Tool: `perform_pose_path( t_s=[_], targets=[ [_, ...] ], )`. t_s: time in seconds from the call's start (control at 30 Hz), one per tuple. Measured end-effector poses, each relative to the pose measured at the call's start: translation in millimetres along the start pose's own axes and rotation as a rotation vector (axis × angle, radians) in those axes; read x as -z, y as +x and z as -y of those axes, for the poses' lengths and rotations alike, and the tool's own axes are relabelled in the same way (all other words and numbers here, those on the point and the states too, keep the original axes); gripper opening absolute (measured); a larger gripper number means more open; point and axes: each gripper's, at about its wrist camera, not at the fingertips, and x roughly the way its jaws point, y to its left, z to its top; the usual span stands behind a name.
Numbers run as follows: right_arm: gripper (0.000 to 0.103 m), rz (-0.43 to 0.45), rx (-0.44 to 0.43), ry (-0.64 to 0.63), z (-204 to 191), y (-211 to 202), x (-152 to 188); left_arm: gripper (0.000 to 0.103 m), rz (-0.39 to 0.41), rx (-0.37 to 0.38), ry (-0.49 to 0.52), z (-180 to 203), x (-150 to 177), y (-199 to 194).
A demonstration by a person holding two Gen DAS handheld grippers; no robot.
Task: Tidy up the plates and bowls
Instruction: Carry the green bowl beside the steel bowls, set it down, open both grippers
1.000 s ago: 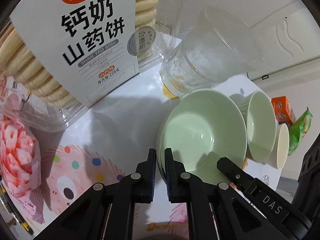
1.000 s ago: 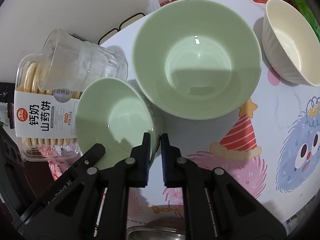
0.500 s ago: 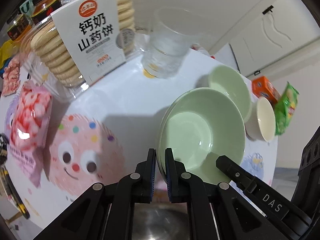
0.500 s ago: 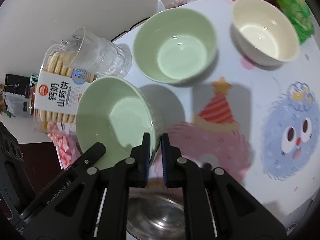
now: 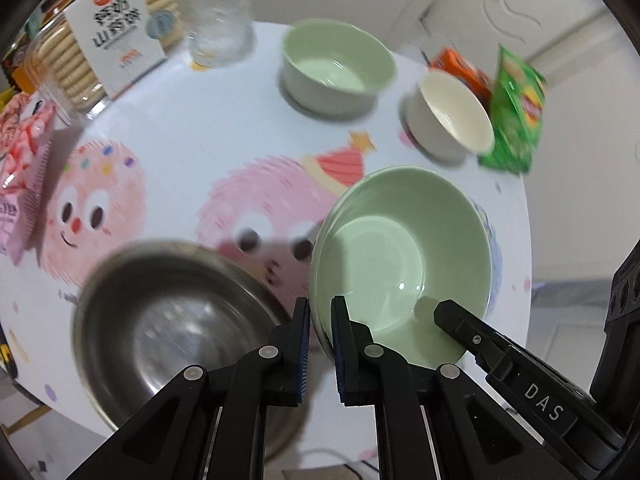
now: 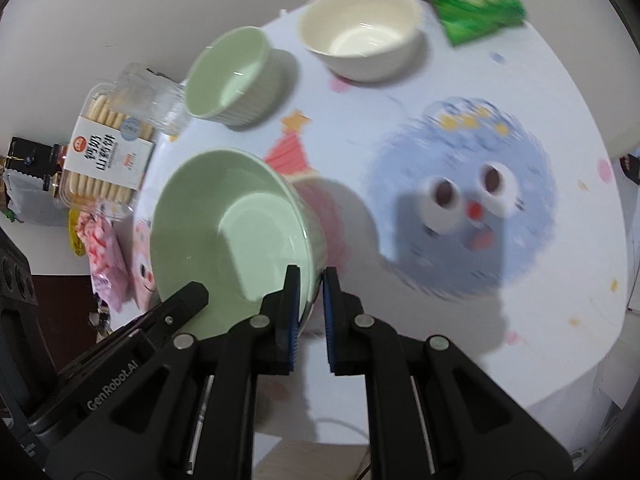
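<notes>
Two tools share one pale green shallow ceramic bowl (image 5: 404,256), each pinching its rim from an opposite side and holding it tilted, clear of the round white desk (image 5: 192,120) with cartoon monster prints.

In the left wrist view, the left tool (image 5: 320,312) is nearly closed, its blue pads clamped on the bowl's near-left rim, while the right tool's black finger (image 5: 460,320) shows at the bowl's lower right edge. A dull stainless steel bowl (image 5: 172,320) sits on the desk just left of the held bowl. Farther off stand a smaller deep green bowl (image 5: 338,64), a cream ceramic bowl (image 5: 452,116), a green snack bag (image 5: 516,112), a clear ribbed glass (image 5: 218,20) and a clear plastic biscuit box (image 5: 96,44) with a white label.

In the right wrist view, the right tool (image 6: 311,284) is likewise closed narrowly on the held bowl's rim, wall between its pads. The left tool's finger (image 6: 188,300) shows at the rim's lower left. The deep green bowl and cream bowl stand apart at the desk's far side.
</notes>
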Motion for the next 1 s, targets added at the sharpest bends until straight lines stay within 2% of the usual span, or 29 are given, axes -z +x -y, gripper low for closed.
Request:
perform_pose_path(
  t_s=[0.27, 0.43, 1.0],
  targets=[
    [0.013, -0.02, 0.03, 0.027, 51.2, -6.9, 26.4, 0.01, -0.042, -0.019, 0.062, 38.4, 38.4, 25.6],
    [0.013, -0.041, 0.036, 0.042, 73.9, -4.6, 33.5, 0.01, -0.078, -0.026, 0.067, 47.7, 52.4, 40.9],
    [0.013, -0.082, 0.037, 0.03, 87.0, 6.9, 41.3, 0.01, -0.095, -0.065, 0.075, 54.3, 60.4, 54.0]
  ],
)
